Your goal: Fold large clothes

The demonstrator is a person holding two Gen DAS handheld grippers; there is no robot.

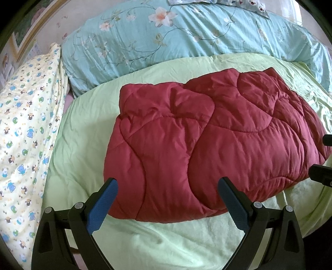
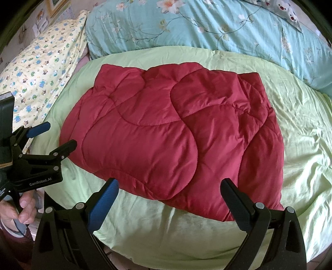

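Note:
A dark red quilted garment (image 1: pixel 207 141) lies folded into a thick, roughly rectangular bundle on the light green bed cover (image 1: pixel 83 128). It also shows in the right wrist view (image 2: pixel 172 135). My left gripper (image 1: pixel 168 182) is open and empty, hovering just over the bundle's near edge. It also shows from the side at the left of the right wrist view (image 2: pixel 60 135), jaws apart, beside the bundle's left edge. My right gripper (image 2: pixel 169 183) is open and empty over the near edge of the bundle. Its fingertips (image 1: pixel 319 172) show at the right edge of the left wrist view.
A teal floral duvet (image 1: pixel 186 33) is bunched along the far side of the bed. A yellow cartoon-print quilt (image 1: pixel 27 128) lies at the left. The green cover (image 2: pixel 307 128) spreads wrinkled to the right. A pillow with bear print (image 2: pixel 286 10) sits at the far right.

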